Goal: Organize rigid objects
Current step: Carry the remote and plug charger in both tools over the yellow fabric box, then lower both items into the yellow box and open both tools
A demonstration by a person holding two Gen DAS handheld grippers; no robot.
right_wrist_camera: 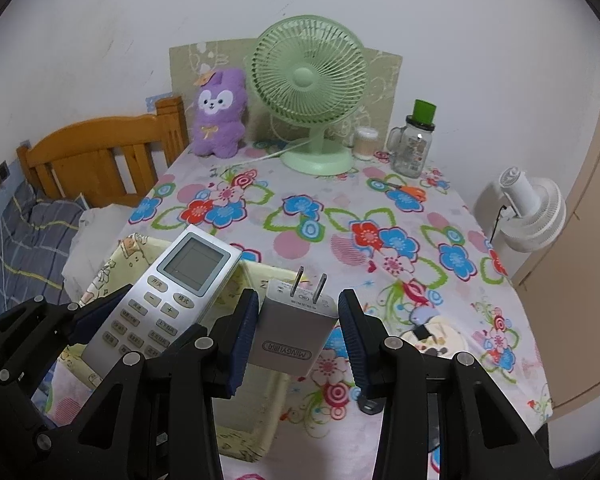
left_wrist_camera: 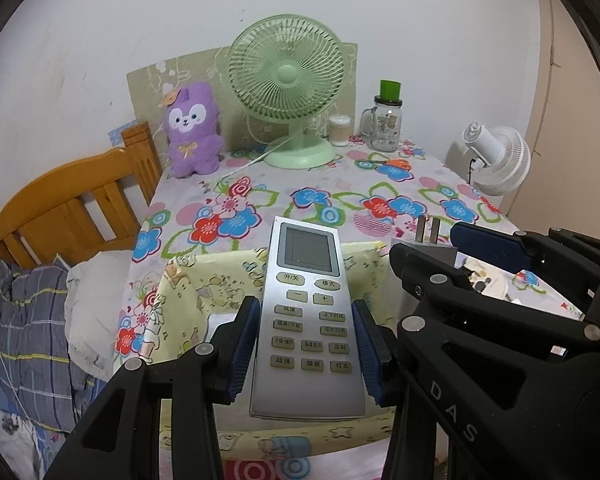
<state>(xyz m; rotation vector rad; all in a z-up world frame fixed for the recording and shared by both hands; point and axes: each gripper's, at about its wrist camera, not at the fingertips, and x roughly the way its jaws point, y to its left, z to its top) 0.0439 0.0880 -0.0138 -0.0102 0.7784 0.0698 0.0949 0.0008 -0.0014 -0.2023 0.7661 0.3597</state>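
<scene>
My left gripper (left_wrist_camera: 305, 344) is shut on a silver remote control (left_wrist_camera: 306, 320) with grey buttons and a small screen, held above a pale yellow fabric basket (left_wrist_camera: 204, 280). The remote also shows at the left of the right wrist view (right_wrist_camera: 168, 300). My right gripper (right_wrist_camera: 298, 334) is shut on a grey two-prong plug adapter (right_wrist_camera: 296, 328), prongs pointing away, over the basket's right edge (right_wrist_camera: 260, 432). In the left wrist view the adapter (left_wrist_camera: 426, 240) and right gripper sit just to the right of the remote.
A flowered tablecloth (right_wrist_camera: 380, 220) covers the table. At the back stand a green desk fan (right_wrist_camera: 308, 92), a purple plush toy (right_wrist_camera: 220, 116), a cotton swab jar (right_wrist_camera: 366, 142) and a glass mug jar with green lid (right_wrist_camera: 414, 144). A white fan (right_wrist_camera: 532, 212) is right, a wooden bed headboard (right_wrist_camera: 100, 152) left.
</scene>
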